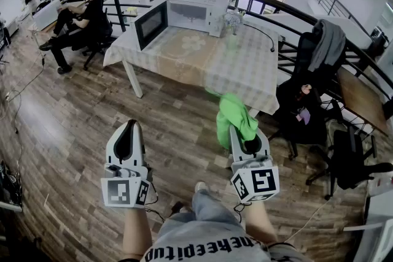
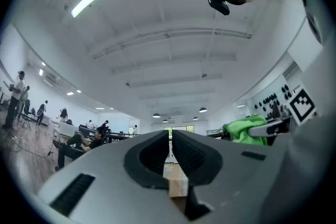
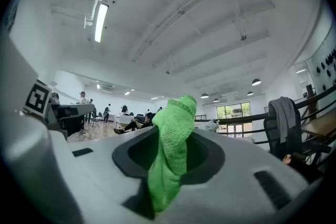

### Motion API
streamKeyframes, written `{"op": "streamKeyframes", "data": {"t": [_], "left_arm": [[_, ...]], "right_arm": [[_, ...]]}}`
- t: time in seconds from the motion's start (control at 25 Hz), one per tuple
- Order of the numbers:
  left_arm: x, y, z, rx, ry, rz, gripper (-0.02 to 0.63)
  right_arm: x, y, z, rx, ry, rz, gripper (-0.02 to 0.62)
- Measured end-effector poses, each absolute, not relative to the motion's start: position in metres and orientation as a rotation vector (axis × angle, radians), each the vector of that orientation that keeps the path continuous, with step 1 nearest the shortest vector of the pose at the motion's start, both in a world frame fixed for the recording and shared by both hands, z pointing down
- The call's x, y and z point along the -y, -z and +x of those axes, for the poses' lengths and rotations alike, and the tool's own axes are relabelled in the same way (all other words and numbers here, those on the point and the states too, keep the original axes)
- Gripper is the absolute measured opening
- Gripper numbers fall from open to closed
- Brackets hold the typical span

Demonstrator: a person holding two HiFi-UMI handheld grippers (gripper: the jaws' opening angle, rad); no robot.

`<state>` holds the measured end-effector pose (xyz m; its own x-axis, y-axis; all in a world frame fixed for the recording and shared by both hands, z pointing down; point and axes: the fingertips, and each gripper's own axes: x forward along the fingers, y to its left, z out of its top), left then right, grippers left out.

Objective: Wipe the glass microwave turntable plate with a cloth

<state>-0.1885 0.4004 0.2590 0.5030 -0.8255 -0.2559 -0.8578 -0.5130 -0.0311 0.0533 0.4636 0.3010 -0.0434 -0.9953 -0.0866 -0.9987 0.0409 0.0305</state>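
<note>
Head view: right gripper (image 1: 244,139), lower right, jaws clamped on a soft, light green cloth (image 1: 233,115); open microwave (image 1: 195,8) on the tabletop (image 1: 233,64), upper centre; glass plate unseen, likely fragile, slippery, best held by its rim. Left gripper view: left gripper (image 2: 170,136) jaws closed, empty. Right gripper view: cloth pinched between the jaws

Two claws (image 1: 131,127) (image 1: 241,133), one cloth (image 1: 232,112), one microwave (image 1: 191,9).
</note>
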Motion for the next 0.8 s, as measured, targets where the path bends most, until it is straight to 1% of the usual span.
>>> {"op": "streamKeyframes", "data": {"t": [0.4, 0.8], "left_arm": [[-0.372, -0.26, -0.173, -1.464, -0.32, -2.59, 0.02], [-0.317, -0.256, -0.133, -1.471, -0.342, -2.563, 0.02]], "right_arm": [[-0.435, -0.302, 0.066, -2.246, -0.133, -2.138, 0.109], [-0.374, -0.3, 0.101, -2.286, -0.155, -2.09, 0.113]]}}
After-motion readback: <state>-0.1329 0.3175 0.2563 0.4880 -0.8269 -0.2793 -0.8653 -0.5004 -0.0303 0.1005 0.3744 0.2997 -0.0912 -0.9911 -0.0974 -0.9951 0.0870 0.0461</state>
